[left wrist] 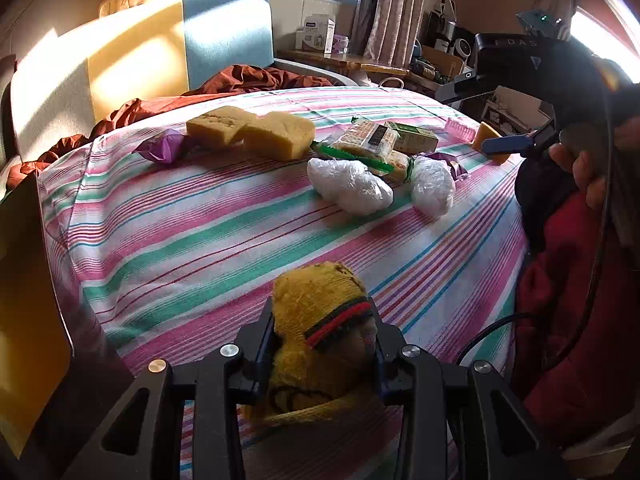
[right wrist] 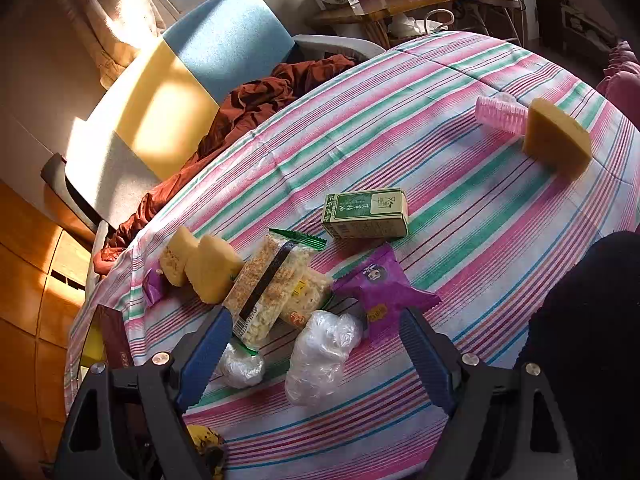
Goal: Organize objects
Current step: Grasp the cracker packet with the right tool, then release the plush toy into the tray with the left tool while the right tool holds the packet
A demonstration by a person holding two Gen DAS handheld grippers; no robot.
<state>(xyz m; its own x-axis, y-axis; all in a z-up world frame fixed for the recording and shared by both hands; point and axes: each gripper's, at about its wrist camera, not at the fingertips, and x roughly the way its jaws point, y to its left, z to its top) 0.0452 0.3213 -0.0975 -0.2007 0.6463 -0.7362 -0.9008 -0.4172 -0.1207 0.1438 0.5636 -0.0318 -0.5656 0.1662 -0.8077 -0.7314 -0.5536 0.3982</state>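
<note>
My left gripper (left wrist: 320, 344) is shut on a yellow knitted sock (left wrist: 320, 320) with a red and black band, held just above the striped tablecloth (left wrist: 180, 232). My right gripper (right wrist: 316, 340) is open above a crumpled clear plastic bag (right wrist: 320, 356), which lies between its blue fingers (right wrist: 206, 348). A second plastic bag (right wrist: 242, 368) lies beside the left finger. Snack packs (right wrist: 268, 284), a purple packet (right wrist: 380, 284), a green box (right wrist: 366, 214) and two yellow sponges (right wrist: 200, 266) lie beyond. The right gripper also shows in the left wrist view (left wrist: 508, 144).
A third sponge (right wrist: 558, 140) and a pink ribbed cup (right wrist: 500, 112) lie at the far right of the table. A blue and yellow chair (right wrist: 192, 80) with a rust-red cloth (right wrist: 260, 104) stands behind. A dark red box (right wrist: 116, 340) sits at the left edge.
</note>
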